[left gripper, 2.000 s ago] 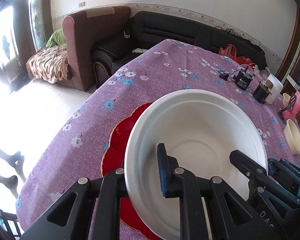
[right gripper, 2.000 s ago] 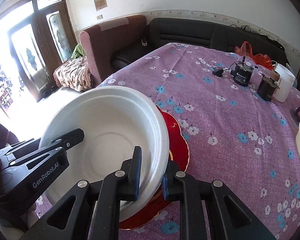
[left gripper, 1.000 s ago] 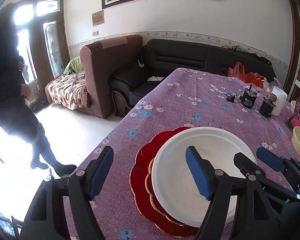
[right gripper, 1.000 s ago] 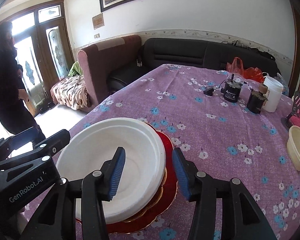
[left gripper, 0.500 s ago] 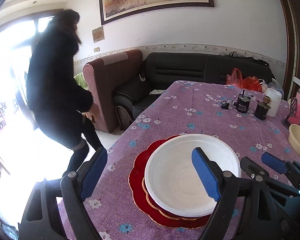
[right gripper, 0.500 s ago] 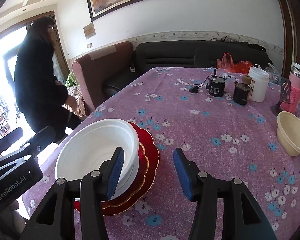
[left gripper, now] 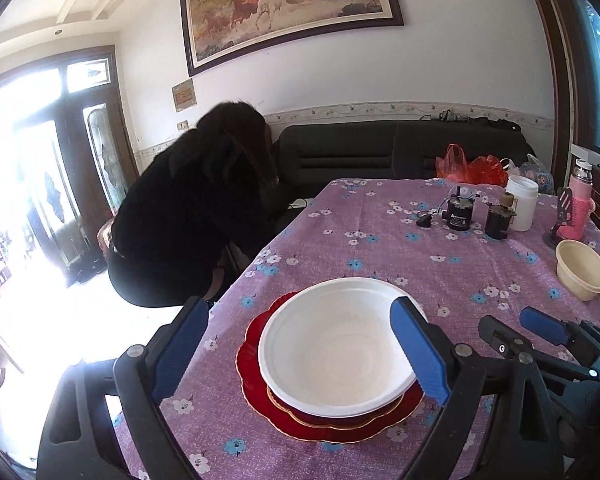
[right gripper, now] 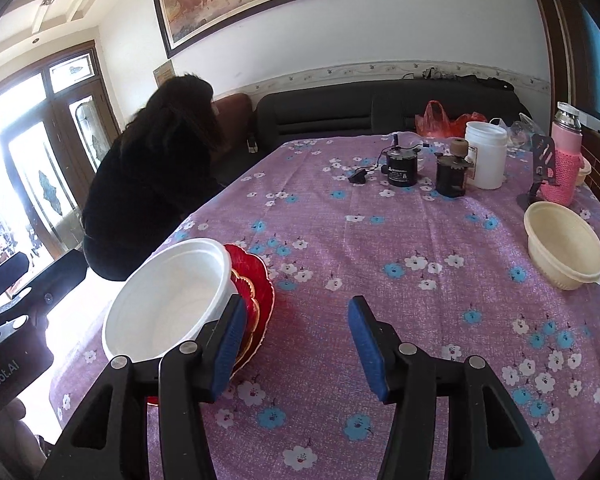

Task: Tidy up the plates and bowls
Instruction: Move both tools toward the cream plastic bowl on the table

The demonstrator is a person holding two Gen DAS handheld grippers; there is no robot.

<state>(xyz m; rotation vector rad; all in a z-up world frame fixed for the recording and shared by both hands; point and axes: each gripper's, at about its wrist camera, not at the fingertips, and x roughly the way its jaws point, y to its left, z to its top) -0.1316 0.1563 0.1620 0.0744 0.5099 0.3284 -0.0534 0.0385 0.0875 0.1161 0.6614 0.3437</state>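
Observation:
A white bowl (left gripper: 340, 344) sits on a stack of red gold-rimmed plates (left gripper: 256, 356) near the table's left edge; the bowl (right gripper: 172, 304) and the plates (right gripper: 256, 276) also show in the right wrist view. My left gripper (left gripper: 300, 344) is open and empty, raised above and in front of the bowl. My right gripper (right gripper: 296, 332) is open and empty over bare tablecloth to the right of the stack; it also shows in the left wrist view (left gripper: 540, 332). A cream bowl (right gripper: 564, 248) stands alone at the right; it shows in the left wrist view too (left gripper: 582, 274).
The table has a purple flowered cloth (right gripper: 380, 240). At its far end stand two black motors (right gripper: 404, 168), a white jar (right gripper: 485, 156) and a pink flask (right gripper: 562, 160). A person in black (left gripper: 192, 220) bends beside the table's left edge. A black sofa (left gripper: 380, 156) is behind.
Both grippers opened and let go of the white bowl, leaving it on the red plates, then drew back and up. A person walked in and bent down at the table's left side.

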